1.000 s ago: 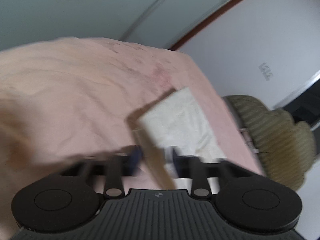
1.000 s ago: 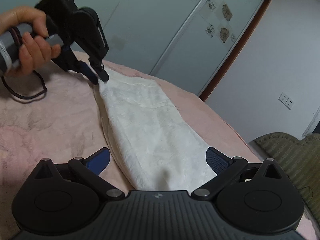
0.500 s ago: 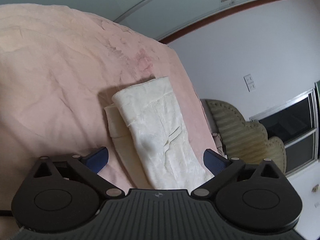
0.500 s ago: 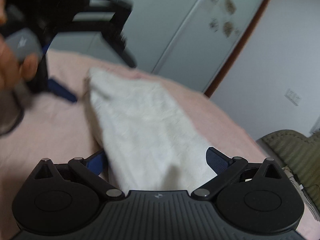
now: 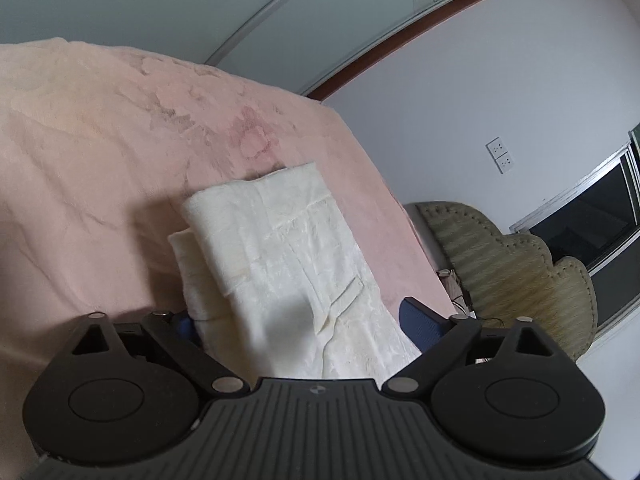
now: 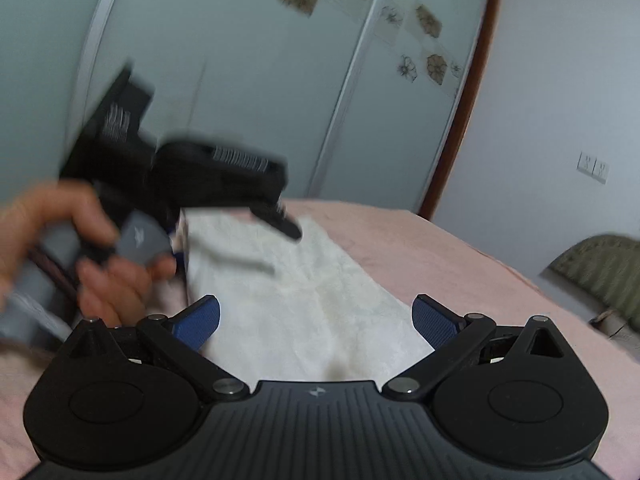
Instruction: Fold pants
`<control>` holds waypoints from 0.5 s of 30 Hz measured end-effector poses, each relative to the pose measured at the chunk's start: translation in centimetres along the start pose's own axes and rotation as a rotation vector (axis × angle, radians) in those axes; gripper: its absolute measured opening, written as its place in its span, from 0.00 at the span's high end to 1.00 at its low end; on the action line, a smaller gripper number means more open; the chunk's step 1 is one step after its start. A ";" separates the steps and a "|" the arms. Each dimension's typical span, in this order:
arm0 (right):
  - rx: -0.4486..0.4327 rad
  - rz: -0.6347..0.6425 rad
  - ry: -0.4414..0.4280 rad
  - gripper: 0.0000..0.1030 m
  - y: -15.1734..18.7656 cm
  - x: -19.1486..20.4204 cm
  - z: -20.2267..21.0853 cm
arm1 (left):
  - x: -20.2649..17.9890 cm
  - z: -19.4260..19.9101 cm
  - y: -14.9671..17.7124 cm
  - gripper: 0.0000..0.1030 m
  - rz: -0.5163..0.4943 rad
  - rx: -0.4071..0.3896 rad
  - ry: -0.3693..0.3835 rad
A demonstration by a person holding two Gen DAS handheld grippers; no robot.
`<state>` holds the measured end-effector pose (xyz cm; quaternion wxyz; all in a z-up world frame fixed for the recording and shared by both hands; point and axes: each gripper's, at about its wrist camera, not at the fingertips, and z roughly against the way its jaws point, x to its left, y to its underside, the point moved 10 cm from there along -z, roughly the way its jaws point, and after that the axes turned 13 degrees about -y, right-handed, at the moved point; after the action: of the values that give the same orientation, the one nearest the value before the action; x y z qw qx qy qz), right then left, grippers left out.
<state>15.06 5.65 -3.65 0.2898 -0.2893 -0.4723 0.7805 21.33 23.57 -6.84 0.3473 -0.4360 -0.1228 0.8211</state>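
No readable writing shows; each claw body carries only a small round emblem on its ribbed top, and the grey handle seen from the right wrist bears a pale mark too blurred to read. The sliding wardrobe doors (image 6: pixel 400 80) carry brown flower decals.

The pants (image 5: pixel 288 264) are cream-white, of a crinkled, slightly glossy fabric, and lie folded into a long narrow strip on the pink bed cover (image 5: pixel 100 160). At the far end one layer is doubled back over another, the lower layer peeking out on the left edge. A seam and a flat pocket flap or tab show near the middle.

The left claw (image 5: pixel 308 322) stands wide with its jaws closing a little; the pants lie between the blue pads, which do not press the cloth. From the right wrist, the right claw (image 6: pixel 316 316) is also wide, its pads either side of the near end of the pants (image 6: pixel 312 312) without gripping. A hand (image 6: pixel 80 256) holds the left claw's handle at the left, blurred.

A wall socket (image 5: pixel 500 155) and a tan upholstered chair (image 5: pixel 512 264) stand beyond the bed.
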 end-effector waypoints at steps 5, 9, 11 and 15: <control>0.078 -0.090 0.097 0.00 1.4 -3.0 -1.1 | 0.2 0.1 0.7 0.40 -0.108 -0.083 -0.067; 0.216 -0.167 0.067 0.00 5.5 -2.9 -3.2 | 0.0 0.3 1.3 0.43 -0.190 -0.129 -0.107; 0.205 -0.237 0.041 0.00 6.1 -3.4 -3.1 | -0.4 0.5 1.6 0.42 -0.249 -0.160 -0.148; 0.203 -0.349 -0.013 0.00 7.1 -4.3 -2.9 | -1.5 0.6 2.6 0.35 -0.373 -0.188 -0.220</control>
<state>18.78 1.43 -10.40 0.4453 -0.1672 -0.4362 0.7638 20.26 20.74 -6.87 0.4356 -0.3442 -0.3140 0.7702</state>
